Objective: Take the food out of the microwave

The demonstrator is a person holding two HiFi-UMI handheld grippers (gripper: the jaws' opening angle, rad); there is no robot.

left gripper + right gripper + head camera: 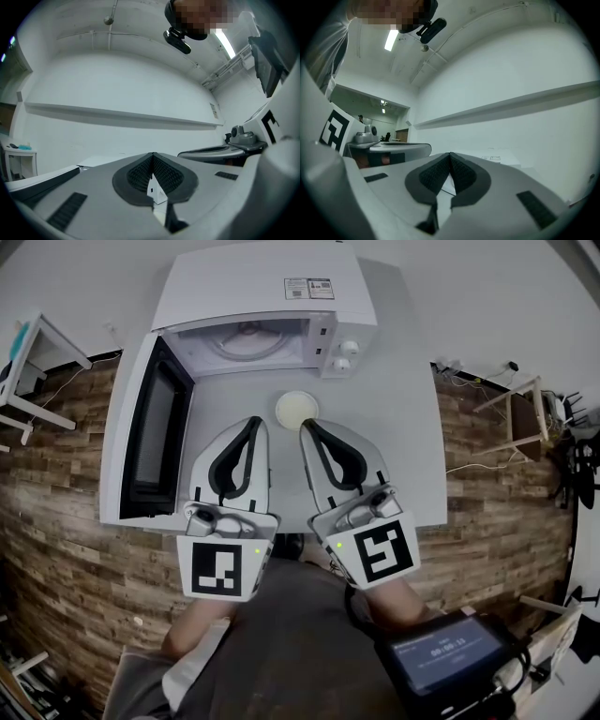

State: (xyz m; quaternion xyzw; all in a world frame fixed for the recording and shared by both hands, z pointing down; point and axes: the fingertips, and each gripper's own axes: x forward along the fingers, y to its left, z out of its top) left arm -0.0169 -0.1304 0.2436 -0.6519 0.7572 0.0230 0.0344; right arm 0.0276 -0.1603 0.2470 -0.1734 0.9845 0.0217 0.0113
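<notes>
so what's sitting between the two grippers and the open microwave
Only a round white dish on the table, before the microwave, seen in the head view.

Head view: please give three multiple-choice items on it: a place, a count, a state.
1. Where is the white dish? A) inside the microwave B) on the table before the microwave C) on top of the microwave
2. How many knobs has the microwave? A) one B) two C) four
3. The microwave door is: A) open B) shut C) missing
1 B: the dish stands on the table outside the cavity. 2 B: two round knobs show on the panel. 3 A: the door hangs wide open at left.
</notes>
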